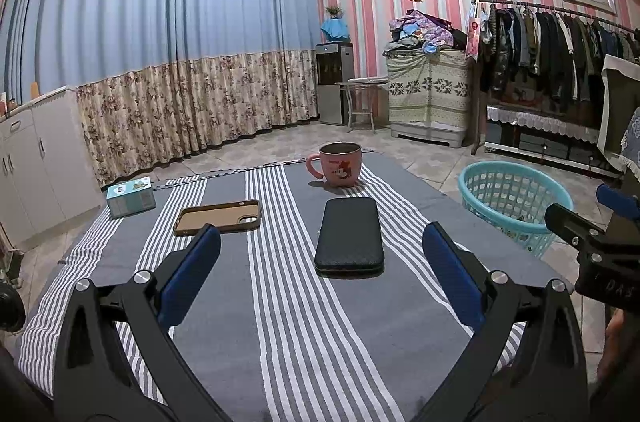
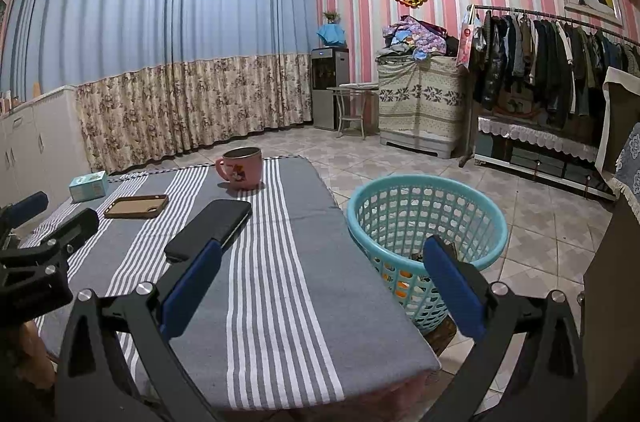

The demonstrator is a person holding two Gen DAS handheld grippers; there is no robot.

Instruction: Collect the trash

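**Both tools wide open over the striped cloth, basket off to the right**

So here's the setup. The left tool [image 1: 322, 254] hangs over the near end of the surface [image 1: 280, 322] with its blue pads spread wide, nothing between them. Same story for the right tool [image 2: 322, 262]: spread wide and holding nothing, parked over the near right corner of the surface, with its right finger showing in front of the basket.

The teal basket [image 2: 472, 206] sits on the floor just beside the right edge of the surface. Through the mesh near the bottom you can spot some bits in there, something orange [image 2: 400, 280] among them, but it's too small to say what any of it is. From the left wrist view the basket [image 1: 516, 182] is off to the right, past the surface edge.

On the striped cloth: a black phone [image 1: 349, 234] lies flat just ahead of the left tool, roughly between its fingers. Left of it there's a brown phone case [image 1: 218, 217], right past the left finger's tip. A pink mug [image 1: 340, 164] stands upright at the far end, behind the phone. A small light-blue box [image 1: 131, 196] sits at the far left corner.

I can't pick out loose trash on the surface itself from these views.
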